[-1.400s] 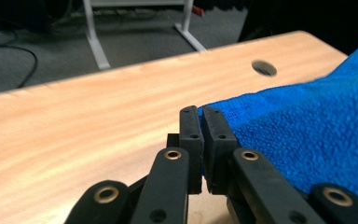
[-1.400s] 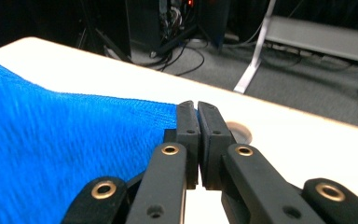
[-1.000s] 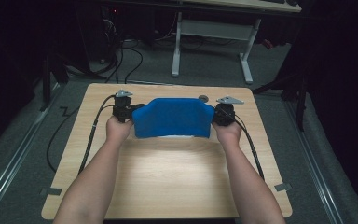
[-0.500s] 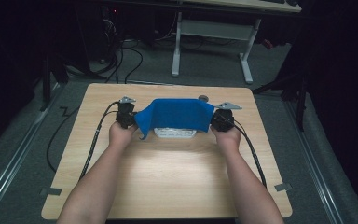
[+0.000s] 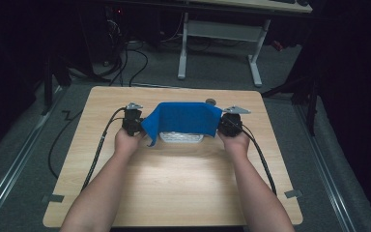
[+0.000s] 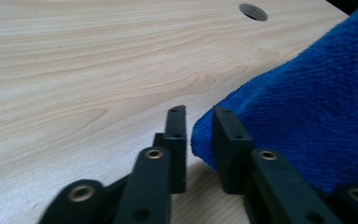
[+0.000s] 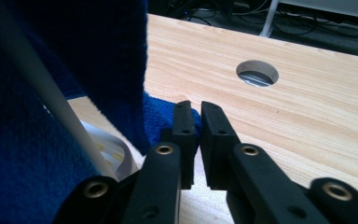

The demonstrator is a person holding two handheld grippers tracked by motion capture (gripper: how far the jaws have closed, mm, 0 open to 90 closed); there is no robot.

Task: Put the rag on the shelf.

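A blue towel (image 5: 183,118) hangs between my two grippers over a white object (image 5: 181,137) in the middle of the wooden table (image 5: 174,183). My left gripper (image 5: 135,121) is at the towel's left end. In the left gripper view its jaws (image 6: 200,112) have just been opening, and the towel's edge (image 6: 307,107) lies loose in the gap. My right gripper (image 5: 229,122) is at the right end. Its jaws (image 7: 195,105) have also just been opening a little, with the towel (image 7: 51,70) beside the left jaw and a narrow empty gap.
A round hole (image 5: 211,101) pierces the table just beyond the towel, also seen as the hole (image 6: 253,11) and the hole (image 7: 257,73). Black cables (image 5: 99,150) trail from both grippers over the table's sides. A white desk frame (image 5: 217,43) stands on the floor behind.
The towel, held spread and taut a second ago, has slackened. Its left corner now droops and the white object shows under its near edge. Both hands stayed nearly in place.
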